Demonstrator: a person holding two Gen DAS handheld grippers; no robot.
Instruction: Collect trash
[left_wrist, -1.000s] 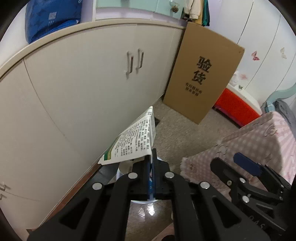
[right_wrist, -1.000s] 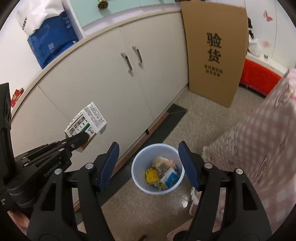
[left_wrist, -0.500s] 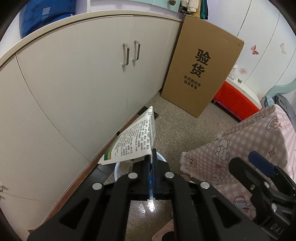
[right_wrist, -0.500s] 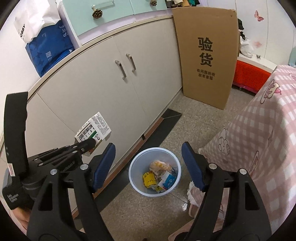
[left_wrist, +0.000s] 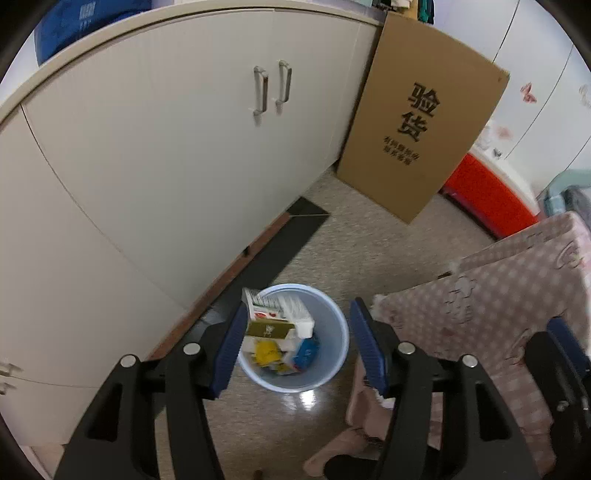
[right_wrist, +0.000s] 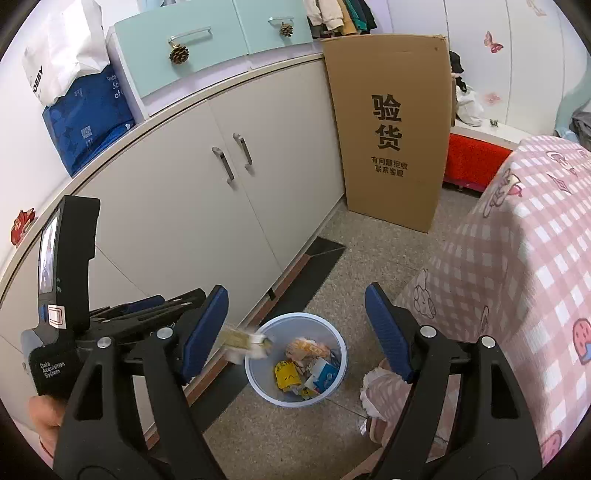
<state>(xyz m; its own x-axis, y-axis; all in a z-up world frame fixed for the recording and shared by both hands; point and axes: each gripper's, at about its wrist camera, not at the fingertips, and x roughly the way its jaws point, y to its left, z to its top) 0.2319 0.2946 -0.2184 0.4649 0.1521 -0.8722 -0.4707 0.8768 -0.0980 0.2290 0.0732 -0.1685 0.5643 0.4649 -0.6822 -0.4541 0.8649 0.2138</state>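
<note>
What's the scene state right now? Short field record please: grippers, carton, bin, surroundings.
left gripper: open, jaws have just been opening, nothing pressed between the pads
right gripper: open, empty
carton: released, blurred, at the rim of the bin
bin: pale blue, on the floor, already holds wrappers
cabinet: doors closed, right behind the bin
cardboard sheet: leaning upright against the cabinet
pink checked cloth: to the right of the bin
</note>
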